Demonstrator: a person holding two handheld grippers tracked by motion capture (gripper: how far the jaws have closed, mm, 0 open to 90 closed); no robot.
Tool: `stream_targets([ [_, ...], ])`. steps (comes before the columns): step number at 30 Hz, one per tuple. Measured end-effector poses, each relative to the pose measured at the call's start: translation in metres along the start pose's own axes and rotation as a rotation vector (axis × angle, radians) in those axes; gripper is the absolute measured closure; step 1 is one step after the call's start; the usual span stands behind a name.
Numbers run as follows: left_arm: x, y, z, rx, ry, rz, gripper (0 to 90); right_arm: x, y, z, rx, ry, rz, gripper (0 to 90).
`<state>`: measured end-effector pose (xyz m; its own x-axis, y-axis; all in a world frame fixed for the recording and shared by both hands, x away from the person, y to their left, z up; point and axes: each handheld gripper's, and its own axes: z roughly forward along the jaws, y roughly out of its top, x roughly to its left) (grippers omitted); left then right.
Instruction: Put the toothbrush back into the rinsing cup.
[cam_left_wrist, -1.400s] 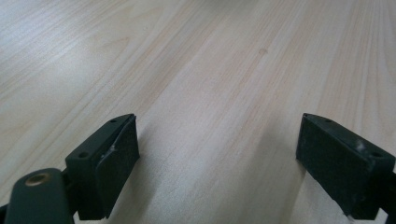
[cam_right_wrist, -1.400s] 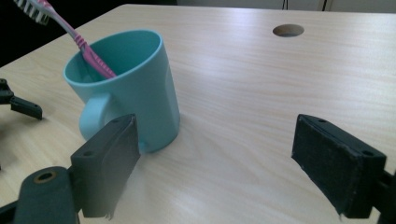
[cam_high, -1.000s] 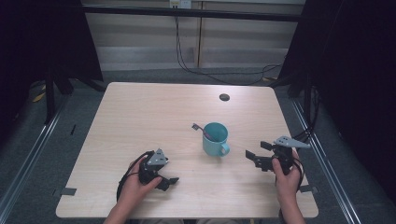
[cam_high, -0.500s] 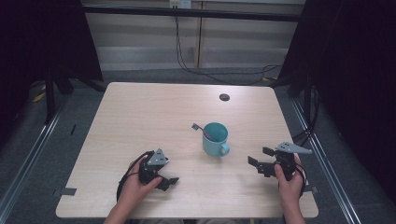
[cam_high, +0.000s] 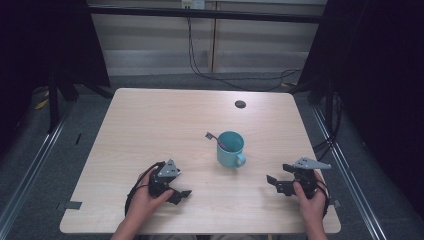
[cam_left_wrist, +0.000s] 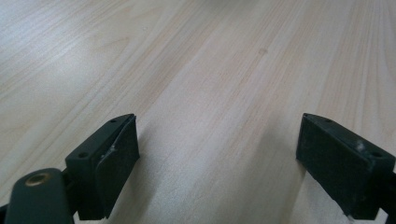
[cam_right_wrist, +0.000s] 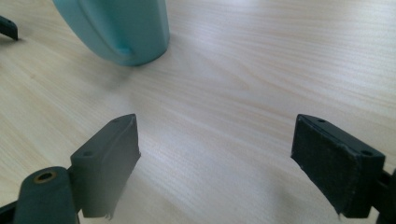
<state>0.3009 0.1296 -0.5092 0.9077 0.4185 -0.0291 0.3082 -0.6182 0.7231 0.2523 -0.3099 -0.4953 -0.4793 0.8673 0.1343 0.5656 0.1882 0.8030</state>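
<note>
A teal mug (cam_high: 231, 149) stands upright right of the table's middle, its handle toward the near right. A dark-handled utensil (cam_high: 214, 136) leans out of it toward the far left. My left gripper (cam_high: 181, 193) rests near the front edge at the left, open, with only bare wood (cam_left_wrist: 219, 93) between its jaws. At the front right, my right gripper (cam_high: 274, 183) is open and holds nothing. Its jaws point left toward the mug (cam_right_wrist: 121, 28), which stands a short way beyond them. Midpoints of the two grippers: left gripper (cam_left_wrist: 217, 168), right gripper (cam_right_wrist: 215, 168).
A small black round disc (cam_high: 240, 104) lies near the table's far edge. The light wooden table (cam_high: 150, 125) has dark stands and cables behind it and metal rails on the floor at both sides.
My right gripper has drawn back toward the table's near edge, away from the mug. The left gripper and the mug have not moved.
</note>
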Motion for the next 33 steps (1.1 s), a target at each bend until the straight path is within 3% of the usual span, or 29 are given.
stream_targets([
  [22, 0.000, 0.000, 0.000, 0.002, 0.001, 0.000, 12.7, 0.001, -0.017, 0.003, 0.120, -0.024, -0.072, 14.4],
  [33, 0.000, 0.000, 0.000, 0.002, 0.001, 0.000, 12.7, 0.005, -0.018, 0.003, 0.145, -0.037, -0.114, 13.8],
])
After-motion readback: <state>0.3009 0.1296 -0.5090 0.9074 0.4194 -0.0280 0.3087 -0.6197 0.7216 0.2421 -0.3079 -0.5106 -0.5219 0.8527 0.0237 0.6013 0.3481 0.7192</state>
